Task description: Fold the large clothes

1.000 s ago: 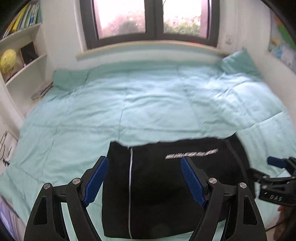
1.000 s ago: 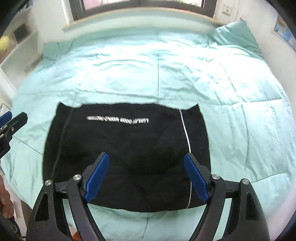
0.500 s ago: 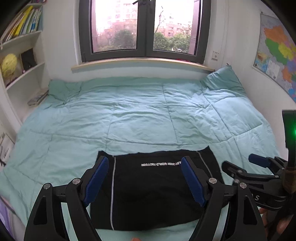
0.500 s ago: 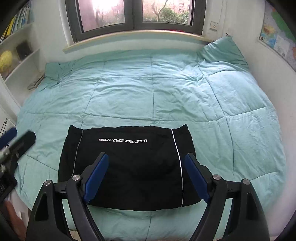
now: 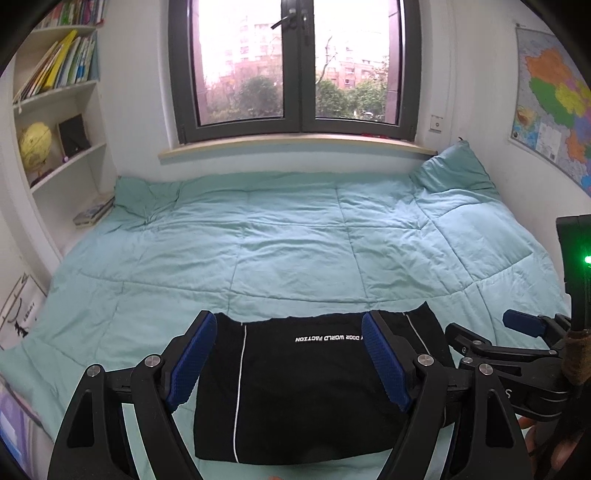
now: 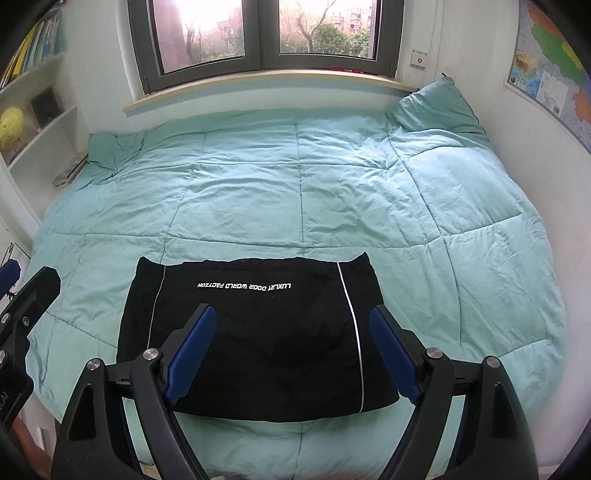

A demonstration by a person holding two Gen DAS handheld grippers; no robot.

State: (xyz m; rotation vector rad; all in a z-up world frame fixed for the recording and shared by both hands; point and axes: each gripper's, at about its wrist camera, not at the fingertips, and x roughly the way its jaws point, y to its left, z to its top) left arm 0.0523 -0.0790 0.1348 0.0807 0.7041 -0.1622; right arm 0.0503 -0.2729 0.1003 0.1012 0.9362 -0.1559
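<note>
**Both tongs spread, nothing pinched**

The left gripper [image 5: 289, 356] and right gripper [image 6: 293, 349] hang with jaws spread, pinching nothing, above the black garment [image 6: 255, 339]. It lies folded flat (printed edge toward the window [image 6: 258, 33]) on the near part of the teal quilt [image 6: 303, 184]. A low pass could snag the top layer; the soft quilt could let the fold slide or bunch.

A folded black garment [image 5: 314, 387] with white piping and a line of white lettering is laid flat near the front edge of a mint-green quilt [image 5: 288, 254]. The left gripper [image 5: 288, 354] is held above it, jaws spread wide with nothing between them. The right gripper [image 5: 517, 332] is seen at the right edge, above the quilt.
</note>
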